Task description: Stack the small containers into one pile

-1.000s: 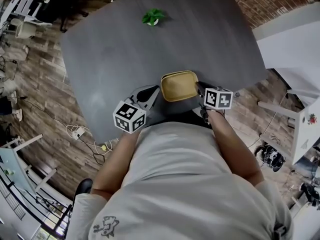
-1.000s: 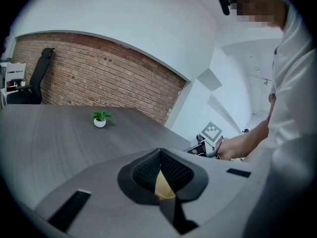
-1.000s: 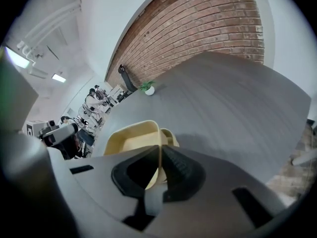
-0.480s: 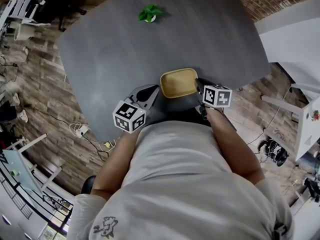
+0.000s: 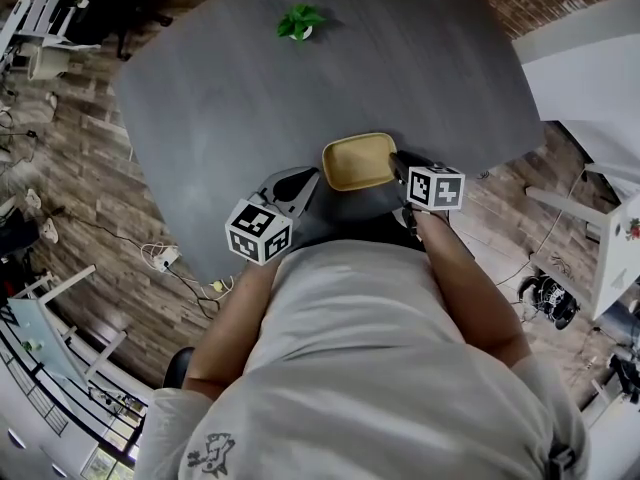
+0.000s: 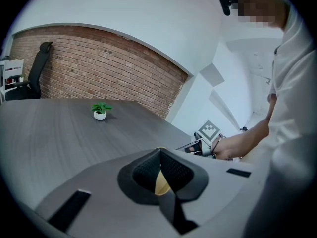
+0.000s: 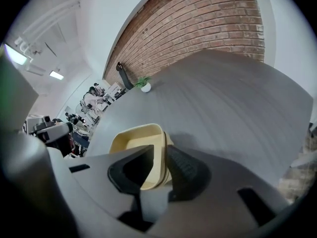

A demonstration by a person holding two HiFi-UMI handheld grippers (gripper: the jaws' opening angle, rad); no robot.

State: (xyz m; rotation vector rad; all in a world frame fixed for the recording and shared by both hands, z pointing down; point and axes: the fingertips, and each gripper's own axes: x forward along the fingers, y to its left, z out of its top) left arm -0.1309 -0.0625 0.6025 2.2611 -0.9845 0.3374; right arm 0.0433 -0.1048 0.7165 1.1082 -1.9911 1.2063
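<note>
Yellow tub [image 5: 358, 160] sits on the grey table [image 5: 240, 98] right at the near edge, in front of the person, w/ a little plant [image 5: 300, 24] way off at the far side. L gripper [image 6: 159, 153] is clamped on the tub's left wall, only a yellow sliver showing btwn its pads. R gripper [image 7: 161, 155] has just been opening and isn't squeezing anything rn: the tub's right wall stands btwn its jaws, one jaw inside, one outside, w/ a gap on the inner side.
</note>
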